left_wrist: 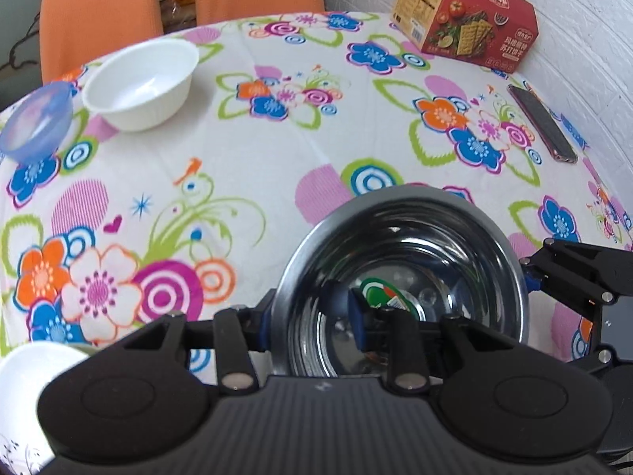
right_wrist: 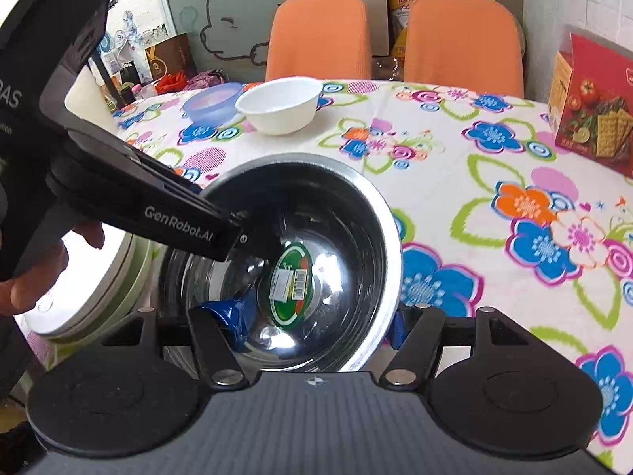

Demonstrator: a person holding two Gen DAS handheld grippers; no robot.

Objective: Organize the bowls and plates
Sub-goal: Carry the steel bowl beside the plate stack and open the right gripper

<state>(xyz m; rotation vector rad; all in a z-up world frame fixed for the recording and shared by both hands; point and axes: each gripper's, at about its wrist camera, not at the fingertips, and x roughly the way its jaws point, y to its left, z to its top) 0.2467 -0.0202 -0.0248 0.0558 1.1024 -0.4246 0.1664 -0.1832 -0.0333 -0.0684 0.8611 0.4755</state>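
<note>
A steel bowl (left_wrist: 407, 237) with a green sticker inside is just ahead of both grippers, over the flowered tablecloth (left_wrist: 277, 150). My left gripper (left_wrist: 312, 320) is shut on the bowl's left rim, one blue pad inside the wall and one outside. In the right wrist view it reaches in from the upper left, left gripper (right_wrist: 237, 233), onto the steel bowl (right_wrist: 336, 206). My right gripper (right_wrist: 316, 318) straddles the near right rim with its jaws apart. Its inner pad stands off the wall and does not press on it. A white bowl (left_wrist: 142, 83) and a blue translucent bowl (left_wrist: 35, 122) stand at the far left.
A stack of white plates (right_wrist: 91, 289) lies left of the steel bowl, below a person's hand (right_wrist: 35, 273). A red cracker box (left_wrist: 467, 19) and a phone (left_wrist: 544, 124) lie at the far right by a white wall. Two orange chairs (right_wrist: 320, 35) stand behind the table.
</note>
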